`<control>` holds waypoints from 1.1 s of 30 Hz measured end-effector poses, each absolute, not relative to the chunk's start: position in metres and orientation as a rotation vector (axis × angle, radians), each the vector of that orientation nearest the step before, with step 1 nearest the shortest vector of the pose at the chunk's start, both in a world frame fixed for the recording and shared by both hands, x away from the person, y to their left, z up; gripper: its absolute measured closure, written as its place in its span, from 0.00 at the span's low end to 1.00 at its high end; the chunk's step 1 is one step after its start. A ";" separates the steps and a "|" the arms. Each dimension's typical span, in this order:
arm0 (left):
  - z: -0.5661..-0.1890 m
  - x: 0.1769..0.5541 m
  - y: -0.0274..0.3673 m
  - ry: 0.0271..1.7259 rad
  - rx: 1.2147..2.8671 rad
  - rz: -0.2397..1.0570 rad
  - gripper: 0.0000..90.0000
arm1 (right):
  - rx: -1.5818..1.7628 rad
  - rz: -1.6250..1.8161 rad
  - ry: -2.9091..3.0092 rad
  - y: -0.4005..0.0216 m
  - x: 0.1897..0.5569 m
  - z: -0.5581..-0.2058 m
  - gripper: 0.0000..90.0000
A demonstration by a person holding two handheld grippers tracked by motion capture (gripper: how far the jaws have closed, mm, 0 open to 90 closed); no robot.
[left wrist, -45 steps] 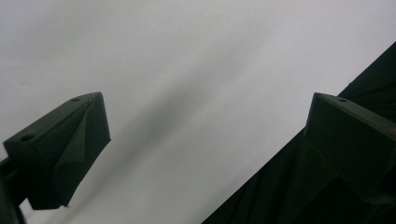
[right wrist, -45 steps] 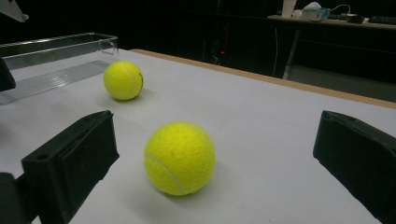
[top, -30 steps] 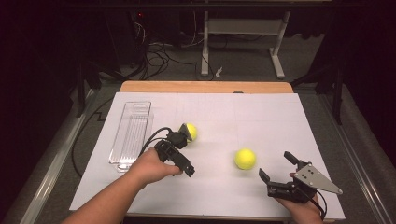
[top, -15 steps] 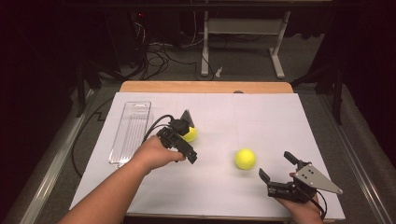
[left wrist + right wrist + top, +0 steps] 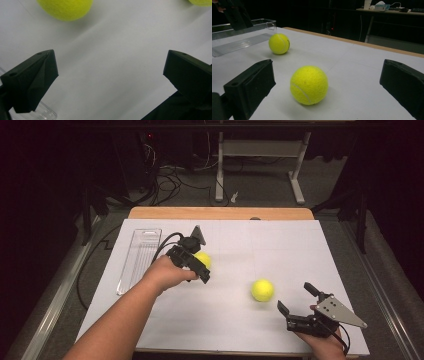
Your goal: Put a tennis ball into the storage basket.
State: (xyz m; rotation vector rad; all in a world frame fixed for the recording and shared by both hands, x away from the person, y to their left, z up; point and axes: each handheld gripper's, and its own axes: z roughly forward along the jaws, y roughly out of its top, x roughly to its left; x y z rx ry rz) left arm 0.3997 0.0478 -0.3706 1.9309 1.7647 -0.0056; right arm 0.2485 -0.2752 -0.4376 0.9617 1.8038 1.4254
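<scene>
Two yellow tennis balls lie on the white table sheet. One ball [image 5: 204, 257] sits left of centre, partly covered by my left gripper [image 5: 193, 262], which hovers over it, open. In the left gripper view that ball [image 5: 65, 8] lies just ahead of the wide-apart jaws [image 5: 110, 67], and the other ball [image 5: 201, 2] peeks in at the top right. The second ball [image 5: 262, 290] rests right of centre. My right gripper [image 5: 294, 297] stands open just short of it, and this ball [image 5: 309, 85] shows between and beyond its jaws [image 5: 328, 73], with the far ball [image 5: 279, 43] behind.
A clear plastic tray [image 5: 139, 257] lies lengthwise at the left of the sheet, also seen as tray [image 5: 242, 35] and a tray corner [image 5: 46, 114]. Beyond the table's wooden far edge [image 5: 220, 213] are cables and a desk frame.
My left gripper has moved forward and to the right, up to the left ball. The right gripper and both balls have stayed put.
</scene>
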 end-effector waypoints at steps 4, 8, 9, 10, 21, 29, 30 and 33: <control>-0.368 0.405 0.047 1.761 1.922 0.002 0.01 | 0.961 1.425 1.804 -0.275 0.248 -0.438 0.00; -0.366 0.411 0.044 1.756 1.912 -0.001 0.01 | 0.962 1.426 1.805 -0.275 0.248 -0.438 0.00; -0.366 0.413 0.044 1.757 1.915 0.005 0.01 | 0.963 1.427 1.805 -0.275 0.248 -0.438 0.00; -0.365 0.414 0.043 1.759 1.913 0.011 0.01 | 0.963 1.427 1.805 -0.275 0.248 -0.438 0.00; -0.366 0.431 0.038 1.759 1.870 0.023 0.01 | 0.966 1.432 1.805 -0.276 0.249 -0.438 0.00; -0.378 0.444 0.038 1.795 1.846 0.056 0.01 | 0.966 1.434 1.807 -0.276 0.250 -0.439 0.00; -0.378 0.444 0.038 1.795 1.846 0.056 0.01 | 0.966 1.434 1.807 -0.276 0.250 -0.439 0.00; -0.382 0.448 0.038 1.798 1.833 0.052 0.01 | 0.967 1.434 1.807 -0.276 0.250 -0.439 0.00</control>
